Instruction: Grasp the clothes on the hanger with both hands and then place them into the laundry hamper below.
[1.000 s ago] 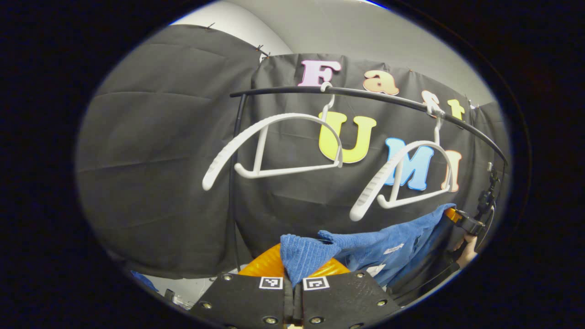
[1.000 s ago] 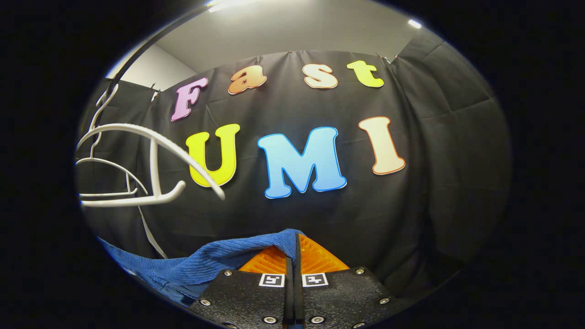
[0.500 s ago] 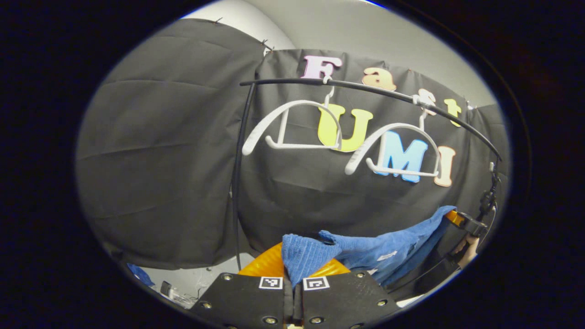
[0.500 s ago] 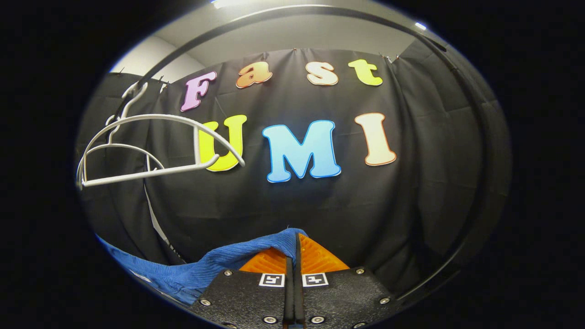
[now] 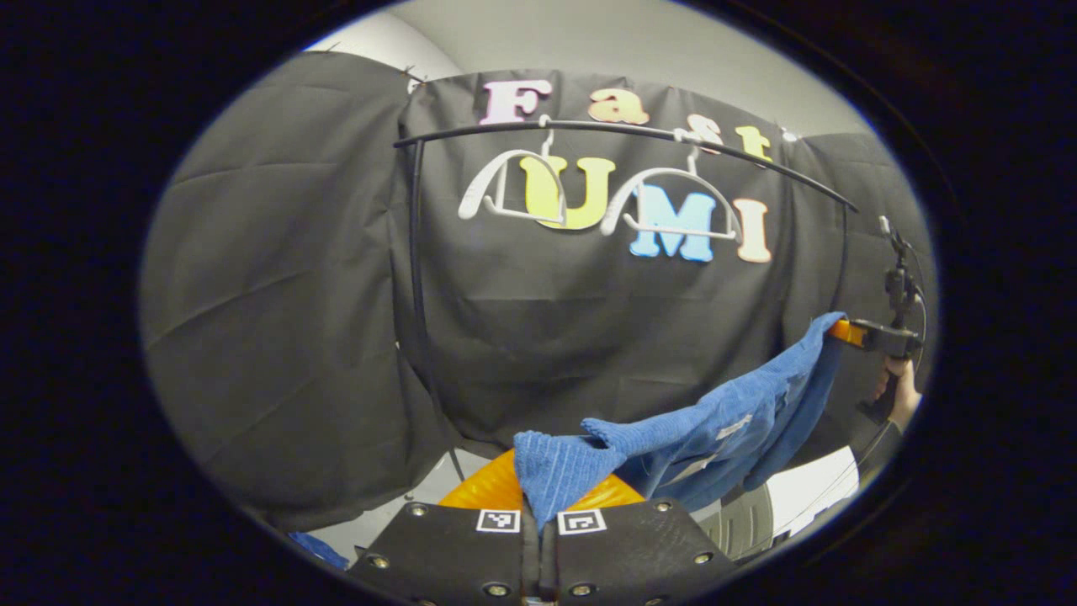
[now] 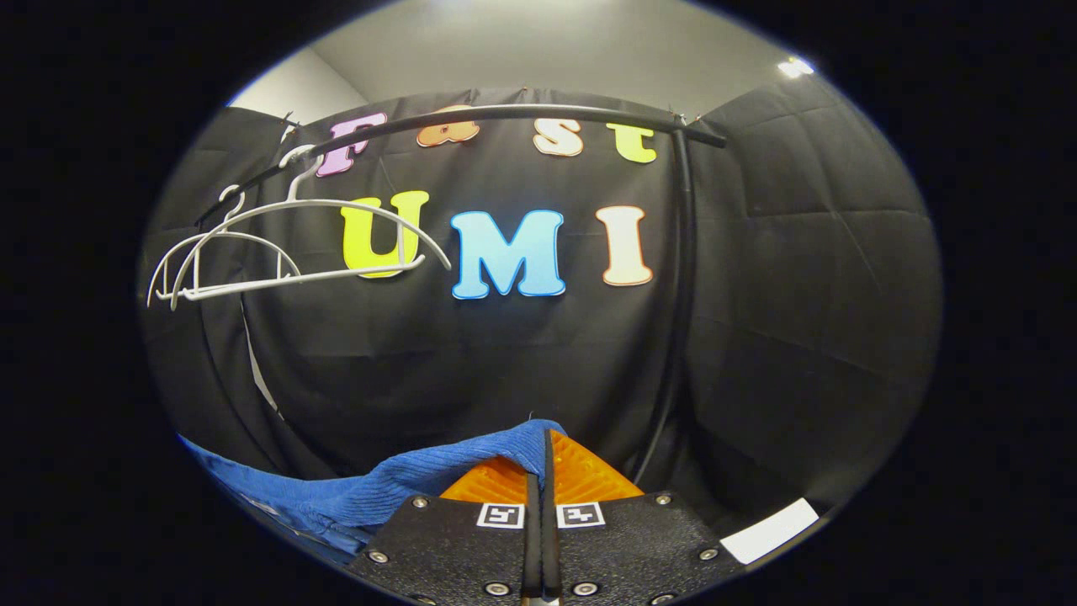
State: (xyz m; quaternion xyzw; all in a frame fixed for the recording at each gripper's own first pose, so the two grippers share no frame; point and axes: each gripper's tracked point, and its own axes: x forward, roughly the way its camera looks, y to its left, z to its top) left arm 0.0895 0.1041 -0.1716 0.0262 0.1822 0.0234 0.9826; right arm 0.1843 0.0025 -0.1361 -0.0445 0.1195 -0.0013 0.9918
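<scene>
A blue garment [image 5: 715, 429] hangs stretched between two handheld grippers, below and clear of a black clothes rail [image 5: 623, 130]. The left gripper [image 5: 538, 497] has its fingers pressed together on one bunched corner of the cloth. The right gripper [image 6: 538, 459] — held by a hand [image 5: 900, 396] — is likewise clamped on the opposite corner. Two bare white hangers [image 5: 513, 185] [image 5: 673, 202] hang from the rail near its left end.

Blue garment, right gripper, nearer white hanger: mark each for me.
blue garment [image 5: 715, 425], left gripper view, on its sagging middle span.
right gripper [image 5: 835, 328], left gripper view, at the fingertips pinching the cloth.
nearer white hanger [image 6: 336, 207], right gripper view, on its curved top arm.
</scene>
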